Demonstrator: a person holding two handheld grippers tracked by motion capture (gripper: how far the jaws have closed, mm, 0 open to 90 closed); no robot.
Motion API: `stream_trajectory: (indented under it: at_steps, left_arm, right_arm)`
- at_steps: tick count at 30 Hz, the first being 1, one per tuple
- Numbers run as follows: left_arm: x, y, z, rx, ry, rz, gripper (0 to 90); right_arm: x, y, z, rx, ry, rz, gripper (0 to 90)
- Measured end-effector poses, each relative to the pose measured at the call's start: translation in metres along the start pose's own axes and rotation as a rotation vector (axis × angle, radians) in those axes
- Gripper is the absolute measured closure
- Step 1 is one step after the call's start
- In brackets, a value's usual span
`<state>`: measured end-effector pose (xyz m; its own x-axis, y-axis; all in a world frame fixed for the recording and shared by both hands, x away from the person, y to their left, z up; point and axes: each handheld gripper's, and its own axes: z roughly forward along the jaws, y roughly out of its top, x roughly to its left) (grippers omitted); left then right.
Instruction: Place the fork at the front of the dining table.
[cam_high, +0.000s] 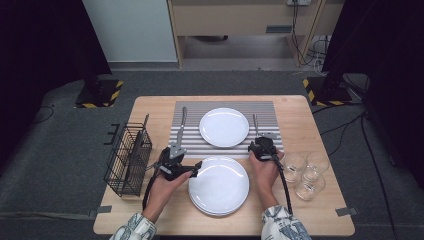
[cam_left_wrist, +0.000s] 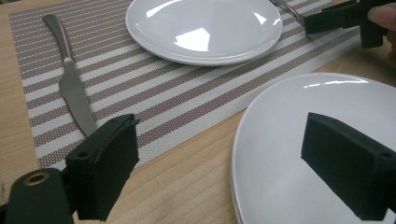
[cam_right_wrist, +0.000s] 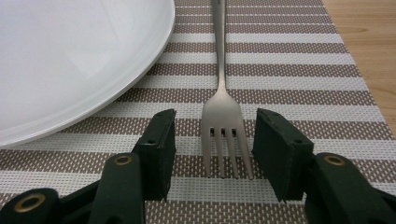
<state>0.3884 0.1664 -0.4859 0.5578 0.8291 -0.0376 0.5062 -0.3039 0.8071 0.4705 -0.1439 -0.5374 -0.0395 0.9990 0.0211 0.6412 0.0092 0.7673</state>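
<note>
On the placemat (cam_high: 225, 127), a fork (cam_right_wrist: 224, 135) lies between the right gripper's (cam_right_wrist: 215, 147) part-open jaws, untouched, beside an empty plate (cam_high: 224, 127). The left gripper's (cam_left_wrist: 233, 158) jaws gape wide, empty.

Both forearms come in from the bottom edge. The left gripper (cam_high: 197, 166) lies low at the rim of the near plate (cam_high: 218, 186), its jaws spread wide. The right gripper (cam_right_wrist: 214, 140), beyond this plate's right side, has jaws parted, pressing nothing.
</note>
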Motion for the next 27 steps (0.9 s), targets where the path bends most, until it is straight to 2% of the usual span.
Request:
stream_trajectory:
  at_steps: [18, 21, 27]
  left_arm:
    - [-0.001, 0.001, -0.001, -0.002, 0.001, 0.003, 10.1]
    - [-0.001, 0.001, -0.001, -0.004, 0.002, 0.002, 10.1]
    - [0.000, 0.001, -0.001, 0.000, 0.004, 0.006, 9.9]
  right_arm:
    - [0.008, -0.005, -0.006, -0.002, 0.026, -0.008, 48.1]
    - [0.006, -0.004, -0.008, -0.018, 0.019, -0.008, 46.2]
    - [0.007, 0.005, -0.020, -0.068, 0.052, -0.006, 35.2]
